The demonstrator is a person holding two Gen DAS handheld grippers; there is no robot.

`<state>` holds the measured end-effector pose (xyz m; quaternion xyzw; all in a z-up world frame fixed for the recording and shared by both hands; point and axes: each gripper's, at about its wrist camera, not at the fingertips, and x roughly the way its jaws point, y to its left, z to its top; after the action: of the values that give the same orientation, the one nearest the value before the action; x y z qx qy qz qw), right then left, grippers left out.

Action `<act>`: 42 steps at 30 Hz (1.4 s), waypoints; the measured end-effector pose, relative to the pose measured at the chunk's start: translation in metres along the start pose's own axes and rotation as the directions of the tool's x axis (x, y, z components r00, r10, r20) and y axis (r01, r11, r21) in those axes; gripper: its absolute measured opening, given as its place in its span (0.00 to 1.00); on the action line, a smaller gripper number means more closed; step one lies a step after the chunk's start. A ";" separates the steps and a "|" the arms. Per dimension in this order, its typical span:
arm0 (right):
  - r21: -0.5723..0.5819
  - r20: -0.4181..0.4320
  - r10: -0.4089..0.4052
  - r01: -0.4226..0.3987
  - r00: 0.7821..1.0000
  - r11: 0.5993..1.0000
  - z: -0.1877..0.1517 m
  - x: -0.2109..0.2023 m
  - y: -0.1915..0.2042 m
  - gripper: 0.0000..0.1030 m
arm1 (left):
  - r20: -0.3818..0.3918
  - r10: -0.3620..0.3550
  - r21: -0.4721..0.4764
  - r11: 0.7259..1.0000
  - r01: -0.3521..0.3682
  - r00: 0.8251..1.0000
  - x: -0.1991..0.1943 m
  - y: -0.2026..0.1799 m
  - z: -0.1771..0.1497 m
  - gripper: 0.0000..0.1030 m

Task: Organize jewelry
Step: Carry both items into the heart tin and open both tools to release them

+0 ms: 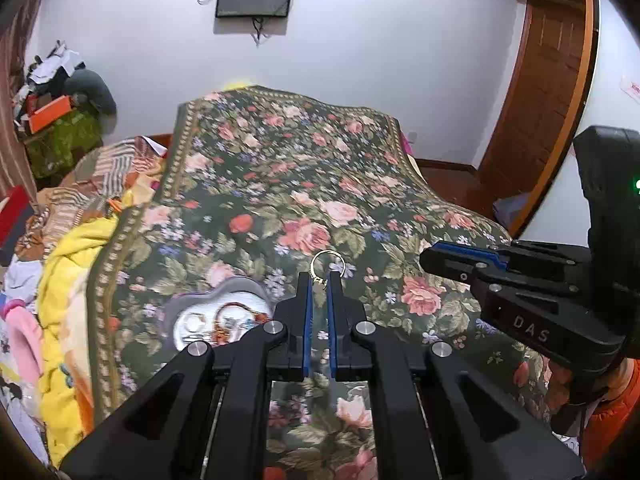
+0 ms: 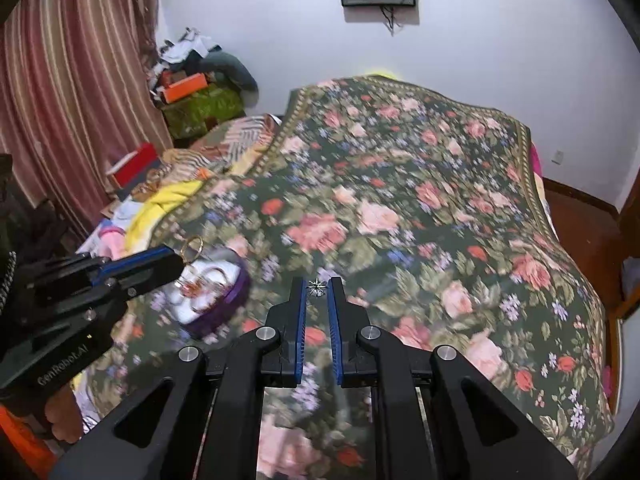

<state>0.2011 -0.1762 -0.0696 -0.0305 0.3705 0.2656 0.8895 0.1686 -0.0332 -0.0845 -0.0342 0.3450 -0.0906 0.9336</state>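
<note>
Progress so far: I've got my left tool [image 1: 319,276] pinching a gold ring [image 1: 328,265], right tool [image 2: 318,286] pinching a sparkly stud [image 2: 317,287], both above the bed [image 1: 280,168]. Purple jewelry box [image 1: 224,316] already holds some pieces; these two still need dropping in.

A thin gold hoop earring [image 1: 328,266] stands up from the tips of the left gripper [image 1: 320,278], a small silver star-shaped stud [image 2: 317,287] is pinched at the tips of the right gripper [image 2: 318,286], and a purple-rimmed jewelry tray [image 1: 224,320] holding tangled pieces lies below and left of the left gripper.
</note>
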 end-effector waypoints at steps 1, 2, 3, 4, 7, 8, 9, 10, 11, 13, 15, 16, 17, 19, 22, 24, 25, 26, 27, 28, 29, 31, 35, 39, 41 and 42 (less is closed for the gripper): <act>-0.004 0.008 0.010 -0.010 1.000 1.000 0.003 0.000 0.004 0.09 | 0.007 0.006 -0.002 1.000 -0.006 1.000 -0.004 0.002 0.001 0.05; -0.007 0.013 0.019 -0.019 1.000 1.000 0.005 0.000 0.008 0.09 | 0.013 0.011 -0.006 1.000 -0.011 1.000 -0.007 0.005 0.001 0.05; -0.009 0.018 0.026 -0.026 0.999 1.000 0.006 -0.001 0.011 0.09 | 0.018 0.016 -0.008 1.000 -0.016 1.000 -0.010 0.008 0.001 0.05; -0.015 0.024 0.036 -0.036 0.999 0.999 0.009 0.000 0.016 0.09 | 0.025 0.025 -0.014 1.000 -0.024 0.999 -0.014 0.012 0.002 0.05; -0.028 0.035 0.062 -0.061 0.997 0.998 0.014 0.000 0.028 0.09 | 0.038 0.044 -0.031 0.999 -0.043 0.998 -0.022 0.023 0.002 0.05; -0.031 0.038 0.067 -0.066 0.997 0.997 0.014 0.000 0.031 0.09 | 0.041 0.051 -0.036 0.998 -0.049 0.998 -0.024 0.026 0.002 0.05; -0.037 0.039 0.078 -0.076 0.996 0.996 0.017 0.002 0.036 0.09 | 0.044 0.058 -0.044 0.997 -0.056 0.997 -0.026 0.031 0.002 0.05; -0.040 0.041 0.084 -0.082 0.996 0.996 0.018 0.003 0.039 0.09 | 0.046 0.065 -0.051 0.997 -0.063 0.997 -0.027 0.035 0.001 0.05; -0.044 0.042 0.094 -0.092 0.995 0.995 0.019 0.005 0.043 0.09 | 0.047 0.071 -0.057 0.996 -0.069 0.996 -0.028 0.039 0.001 0.05; -0.050 0.041 0.107 -0.105 0.993 0.993 0.020 0.008 0.049 0.09 | 0.046 0.087 -0.072 0.994 -0.084 0.995 -0.029 0.048 -0.001 0.05; -0.060 0.037 0.121 -0.118 0.992 0.991 0.022 0.013 0.055 0.09 | 0.042 0.098 -0.083 0.992 -0.094 0.994 -0.029 0.056 -0.003 0.05; -0.065 0.033 0.127 -0.124 0.991 0.990 0.022 0.017 0.059 0.09 | 0.039 0.104 -0.090 0.991 -0.100 0.994 -0.029 0.061 -0.005 0.05; -0.069 0.028 0.133 -0.131 0.991 0.989 0.023 0.020 0.062 0.09 | 0.036 0.110 -0.095 0.990 -0.106 0.993 -0.028 0.065 -0.006 0.05; -0.075 0.015 0.144 -0.143 0.989 0.987 0.022 0.027 0.067 0.09 | 0.027 0.118 -0.105 0.988 -0.114 0.993 -0.026 0.073 -0.010 0.05; -0.081 -0.004 0.156 -0.156 0.988 0.984 0.021 0.035 0.072 0.09 | 0.009 0.122 -0.118 0.986 -0.120 0.992 -0.022 0.082 -0.016 0.05; -0.084 -0.020 0.160 -0.162 0.987 0.983 0.018 0.042 0.074 0.09 | -0.002 0.123 -0.125 0.985 -0.122 0.992 -0.018 0.086 -0.019 0.05; -0.085 -0.031 0.162 -0.164 0.986 0.983 0.017 0.046 0.075 0.09 | -0.010 0.121 -0.129 0.984 -0.121 0.993 -0.015 0.088 -0.021 0.05; -0.085 -0.039 0.162 -0.165 0.986 0.983 0.016 0.049 0.076 0.09 | -0.015 0.119 -0.132 0.984 -0.120 0.993 -0.012 0.090 -0.022 0.05; -0.084 -0.049 0.162 -0.166 0.986 0.982 0.015 0.052 0.076 0.09 | -0.021 0.116 -0.135 0.984 -0.118 0.993 -0.009 0.092 -0.024 0.05; -0.084 -0.058 0.162 -0.167 0.985 0.982 0.013 0.055 0.077 0.09 | -0.029 0.112 -0.138 0.984 -0.115 0.993 -0.005 0.094 -0.026 0.05; -0.083 -0.068 0.161 -0.167 0.985 0.983 0.012 0.059 0.077 0.09 | -0.036 0.108 -0.141 0.984 -0.112 0.993 -0.002 0.095 -0.027 0.05; -0.079 -0.084 0.160 -0.167 0.984 0.983 0.010 0.065 0.076 0.09 | -0.051 0.098 -0.145 0.984 -0.104 0.994 0.006 0.096 -0.030 0.05; -0.068 -0.115 0.164 -0.173 0.980 0.983 0.004 0.074 0.075 0.09 | -0.074 0.084 -0.145 0.985 -0.094 0.994 0.016 0.096 -0.035 0.05; -0.064 -0.141 0.173 -0.183 0.975 0.981 -0.003 0.080 0.077 0.09 | -0.097 0.074 -0.147 0.985 -0.088 0.993 0.026 0.097 -0.038 0.05; -0.067 -0.150 0.174 -0.185 0.973 0.980 -0.006 0.082 0.079 0.09 | -0.104 0.071 -0.149 0.985 -0.086 0.992 0.030 0.097 -0.039 0.05; -0.069 -0.156 0.174 -0.186 0.972 0.980 -0.008 0.084 0.079 0.09 | -0.108 0.070 -0.151 0.985 -0.086 0.992 0.031 0.098 -0.040 0.05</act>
<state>0.2060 -0.0728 -0.1203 -0.0535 0.4257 0.3574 0.8296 0.1803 0.0565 -0.1472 -0.0884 0.3993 -0.0287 0.9121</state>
